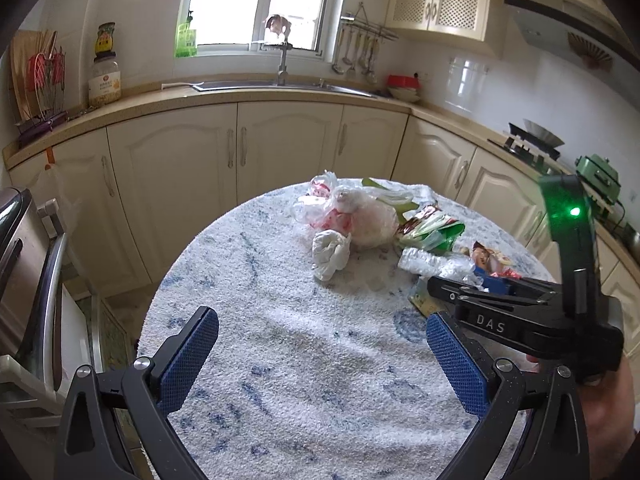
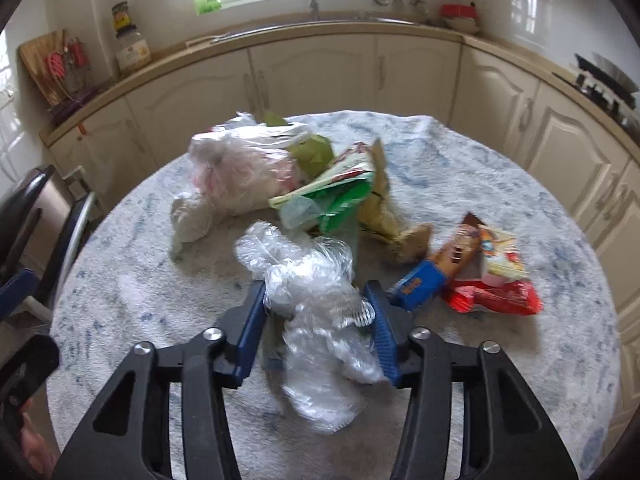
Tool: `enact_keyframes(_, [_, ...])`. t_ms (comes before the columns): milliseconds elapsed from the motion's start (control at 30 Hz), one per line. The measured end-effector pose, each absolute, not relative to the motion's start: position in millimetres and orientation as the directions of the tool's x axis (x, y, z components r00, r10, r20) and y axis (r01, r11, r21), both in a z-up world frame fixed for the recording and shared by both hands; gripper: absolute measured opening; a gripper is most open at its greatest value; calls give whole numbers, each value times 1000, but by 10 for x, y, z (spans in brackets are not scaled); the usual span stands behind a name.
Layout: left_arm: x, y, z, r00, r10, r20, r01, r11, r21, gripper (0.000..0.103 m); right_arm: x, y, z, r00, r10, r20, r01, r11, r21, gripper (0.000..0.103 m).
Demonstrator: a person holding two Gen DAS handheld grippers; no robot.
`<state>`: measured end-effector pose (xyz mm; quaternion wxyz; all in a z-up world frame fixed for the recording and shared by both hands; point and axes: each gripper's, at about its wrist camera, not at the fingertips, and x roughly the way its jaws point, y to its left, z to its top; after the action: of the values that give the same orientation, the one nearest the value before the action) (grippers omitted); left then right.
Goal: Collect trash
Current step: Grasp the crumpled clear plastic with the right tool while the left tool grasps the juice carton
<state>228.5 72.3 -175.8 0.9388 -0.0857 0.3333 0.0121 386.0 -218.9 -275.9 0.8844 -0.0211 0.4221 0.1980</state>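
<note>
A round table (image 2: 460, 184) covered with a white and blue mottled cloth stands in a cream kitchen, and a heap of trash lies across its far half.

The right gripper (image 2: 318, 320) reaches down over the near edge of the heap. Its blue pads sit on either side of a crumpled clear plastic wrapper (image 2: 316, 292), narrowed to roughly the width of the bundle and apparently pressing it. The wrapper is soft and springy, so a grip across its middle looks like the surest way to lift it whole.

Beyond the wrapper lie a tied white plastic bag (image 2: 240, 168), a small knotted white wad (image 2: 190, 218) at its left, and a green packet (image 2: 340, 196) behind. To the right sit a blue and orange snack box (image 2: 424, 280) and a red wrapper (image 2: 496, 296), just beside the right gripper.

The left gripper (image 1: 322, 356) hangs over bare cloth at the near left, its jaws spread wide and holding nothing. It seems kept clear so the right one can work, and ready for the next piece. No bin shows for certain in either view.
</note>
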Motion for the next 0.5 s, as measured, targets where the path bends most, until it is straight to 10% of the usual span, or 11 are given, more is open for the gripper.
enact_keyframes(67, [2344,708,-1776,773,-28,-634,-79,987,-140,102,3798,-2230,-2705,581,345,-737,-372,918,137,24])
enact_keyframes(500, [2925,142,-1956,722,-99,-684,88,995,-52,102,3400,-3013,-2623,620,384,-684,-285,923,260,24])
